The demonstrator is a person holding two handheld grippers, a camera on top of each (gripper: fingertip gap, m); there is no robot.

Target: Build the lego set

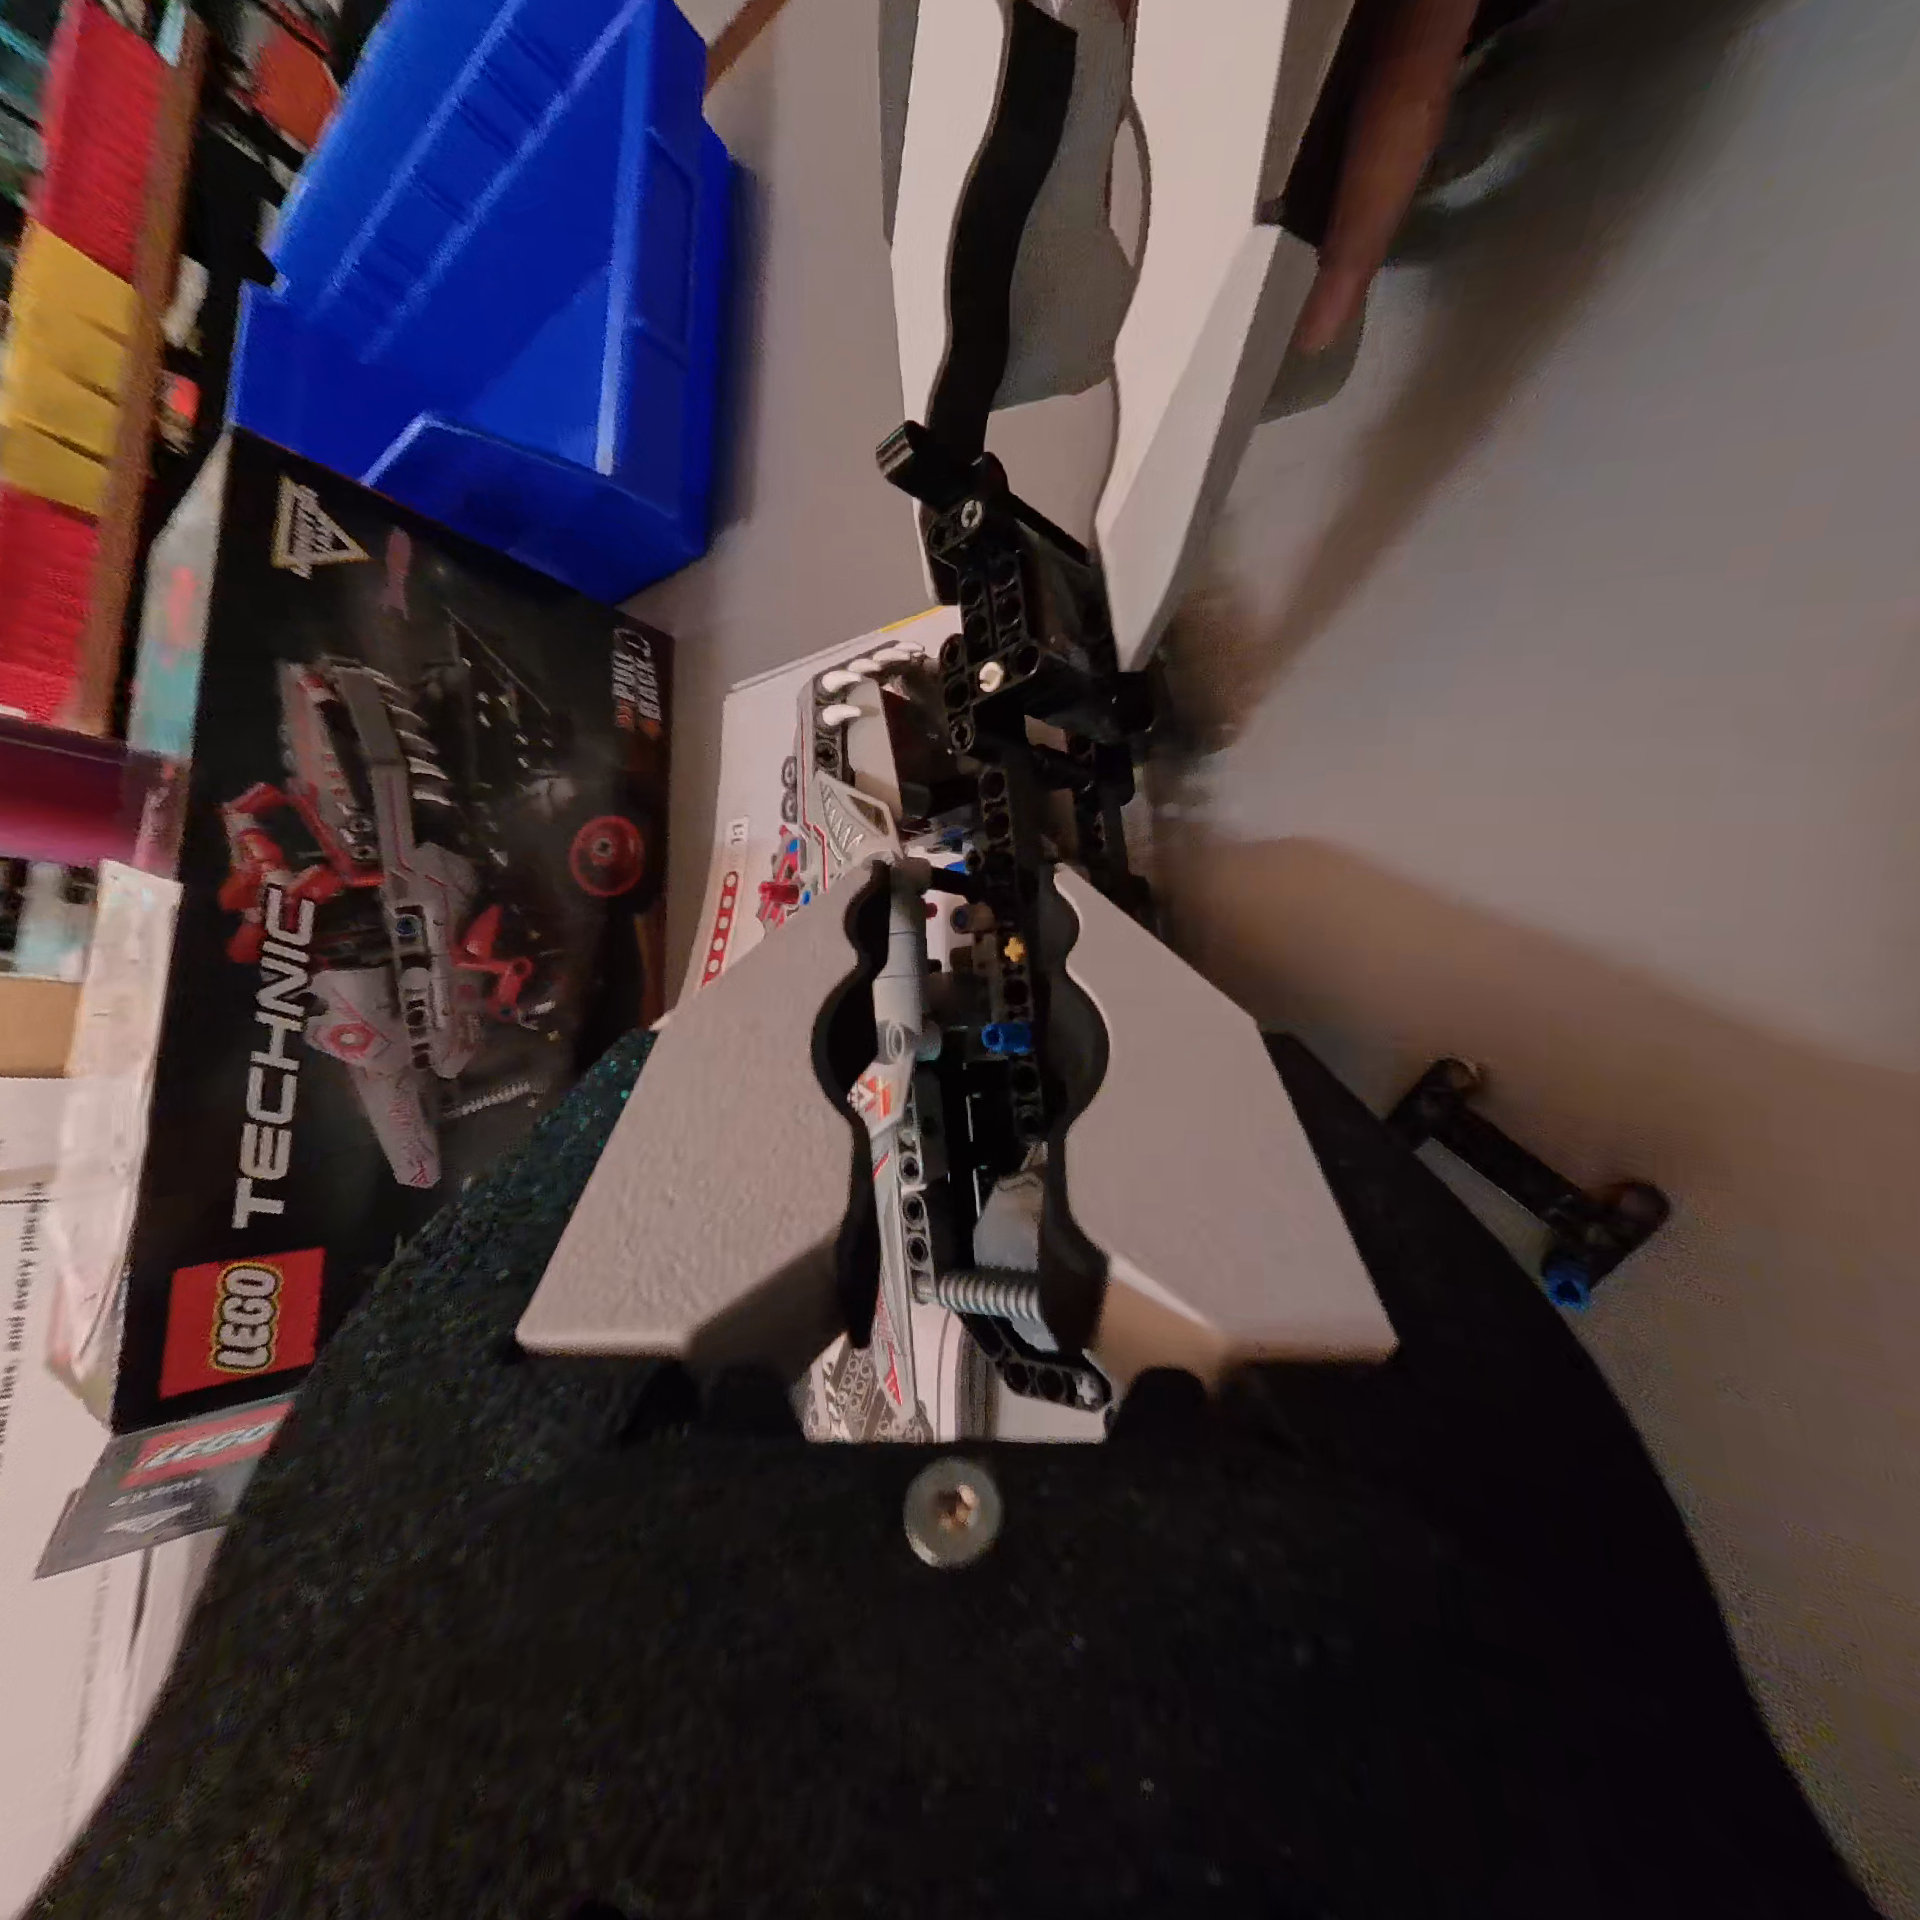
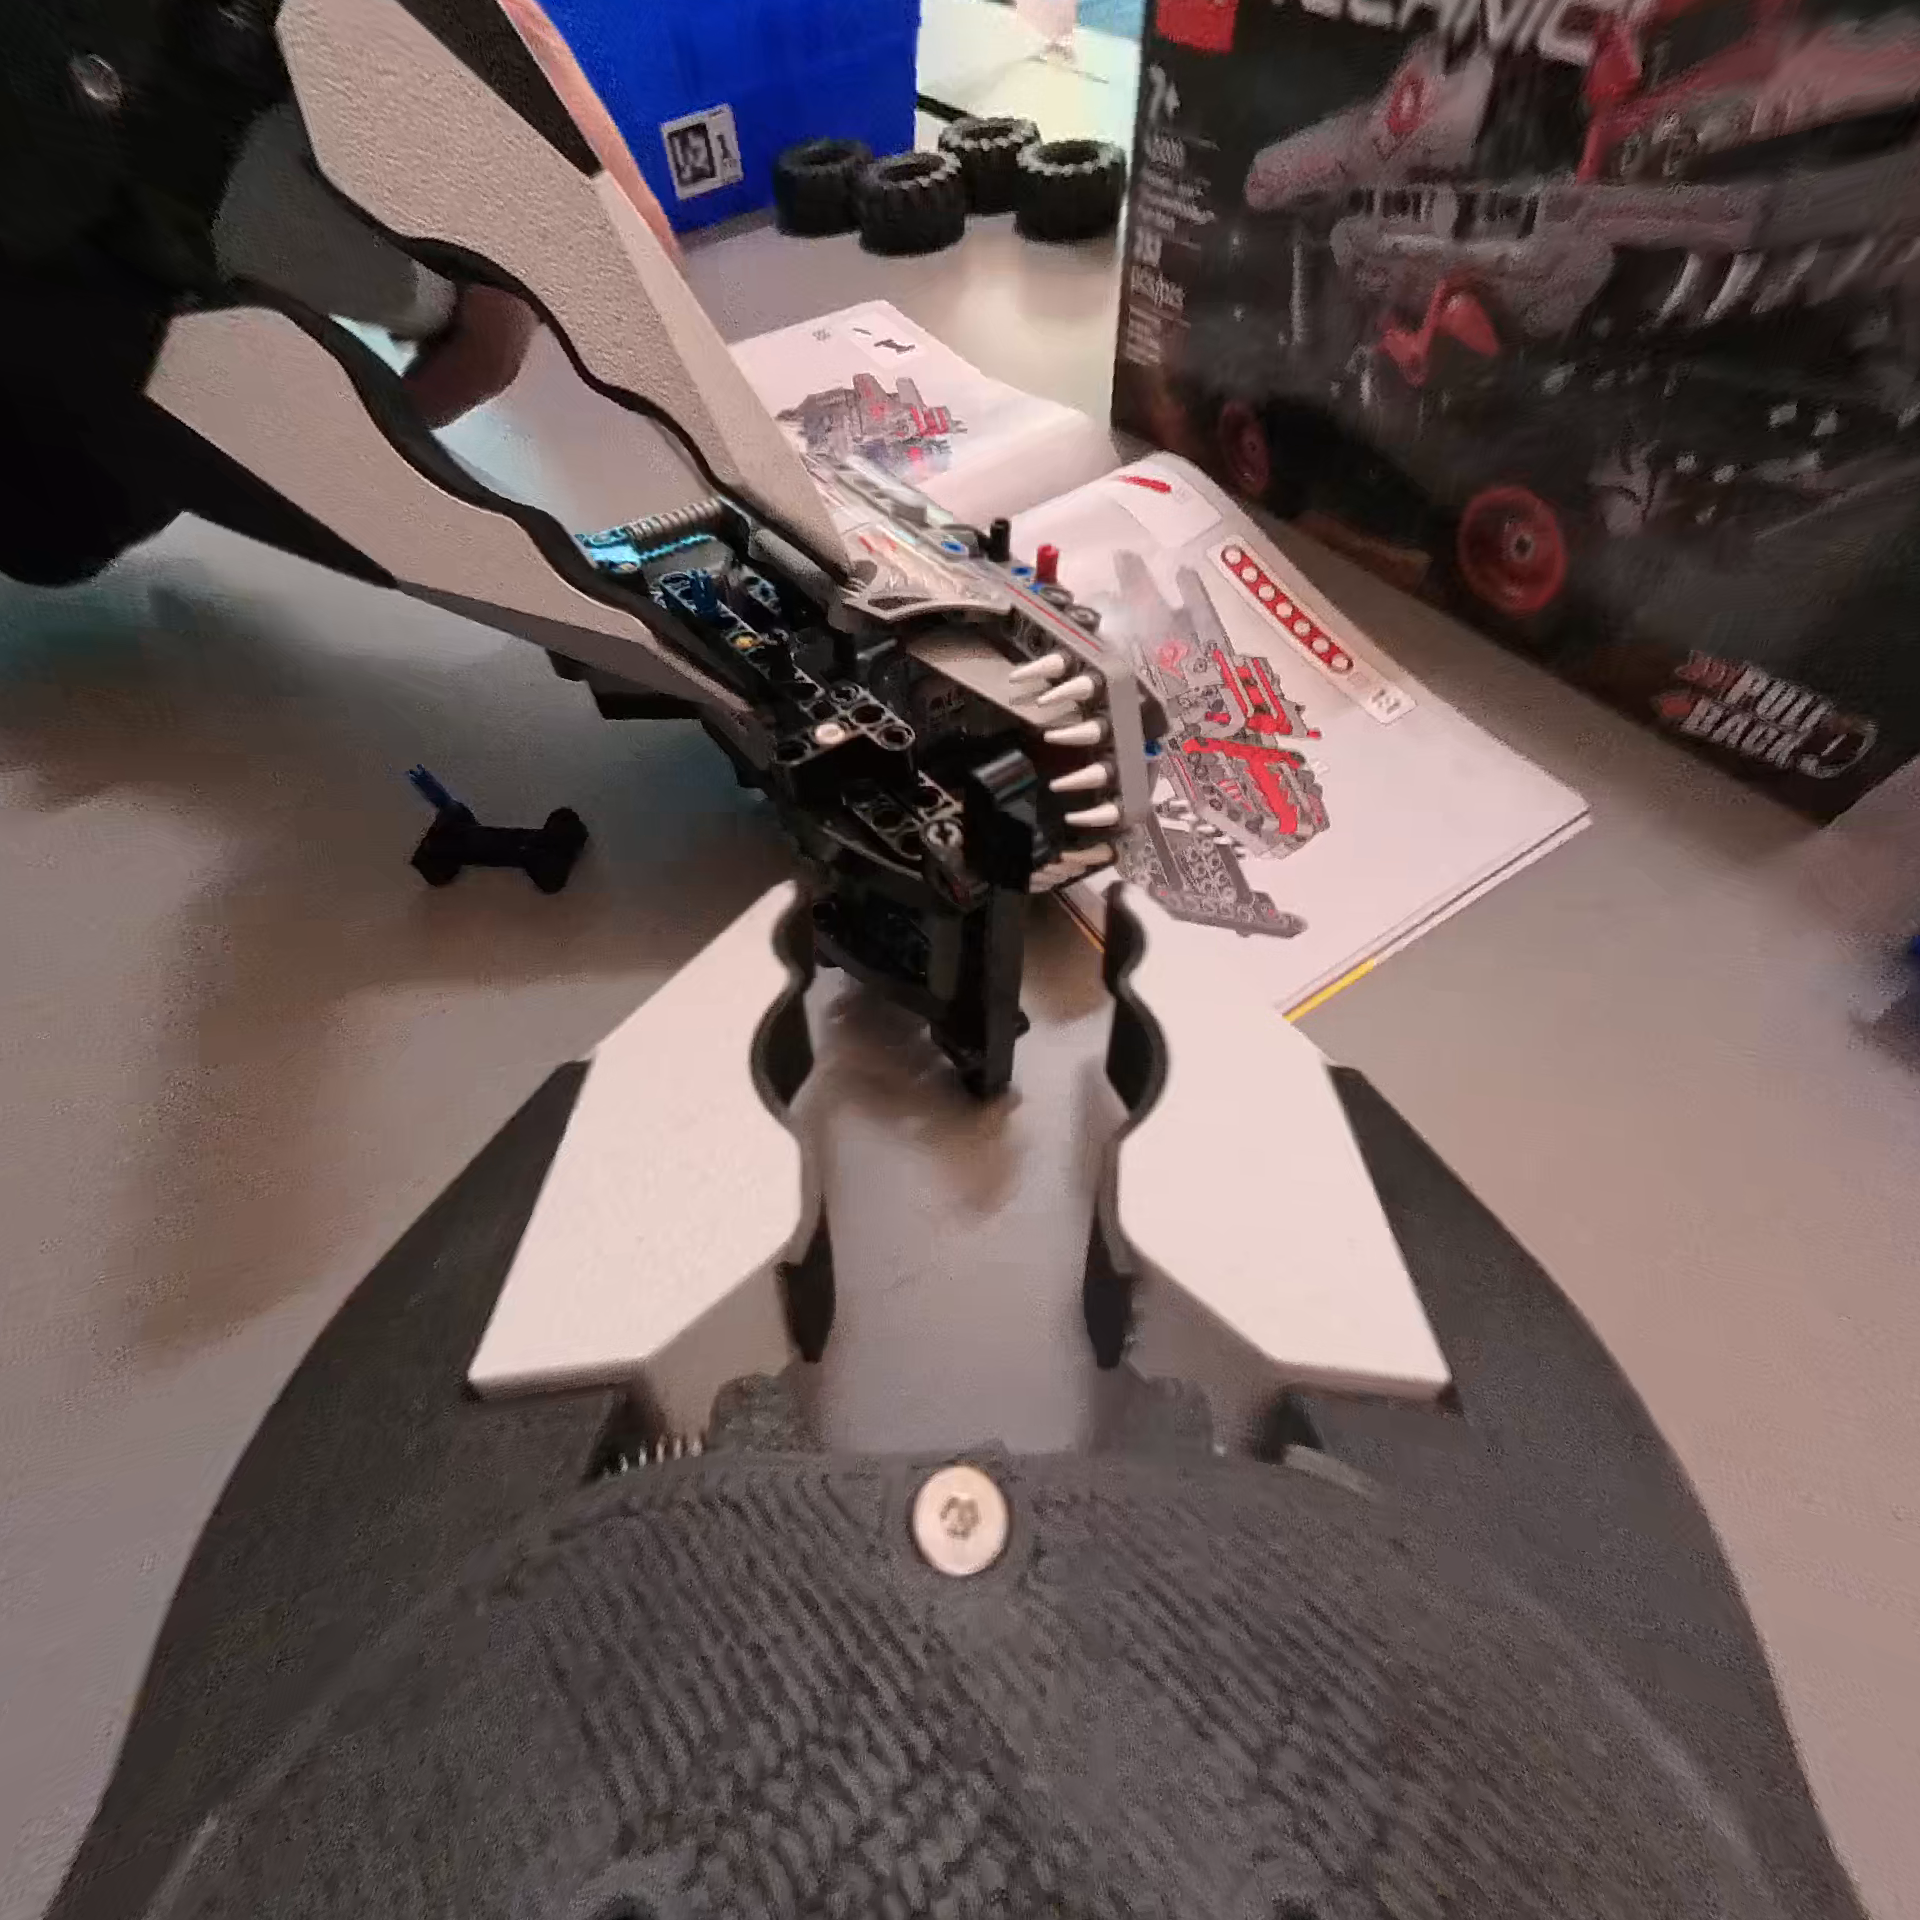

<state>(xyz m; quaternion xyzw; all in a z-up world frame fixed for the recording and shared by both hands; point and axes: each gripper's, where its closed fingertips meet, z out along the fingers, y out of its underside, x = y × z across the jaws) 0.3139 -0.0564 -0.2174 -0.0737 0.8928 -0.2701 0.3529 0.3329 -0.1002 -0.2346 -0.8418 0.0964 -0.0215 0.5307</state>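
The half-built model [image 1: 1003, 810], black frame with grey panels, white teeth and a metal spring, is held off the table. My left gripper [image 1: 966, 904] is shut on its rear half; in the right wrist view this gripper [image 2: 790, 623] reaches in from the upper left. The model's toothed front end [image 2: 883, 748] points toward my right gripper [image 2: 951, 925], which is open with its fingers either side of the black front piece. The right gripper also shows in the left wrist view [image 1: 1023, 561]. A loose black piece with a blue pin [image 2: 499, 836] lies on the table [image 2: 260, 1039].
The open instruction booklet [image 2: 1403, 790] lies under and beyond the model. The set's box [image 2: 1558, 364] stands at the right, also seen in the left wrist view [image 1: 395, 883]. A blue bin [image 1: 499, 260] and several black tyres [image 2: 956, 177] sit farther back. One gripper's finger ends stand about 6 cm off the other's.
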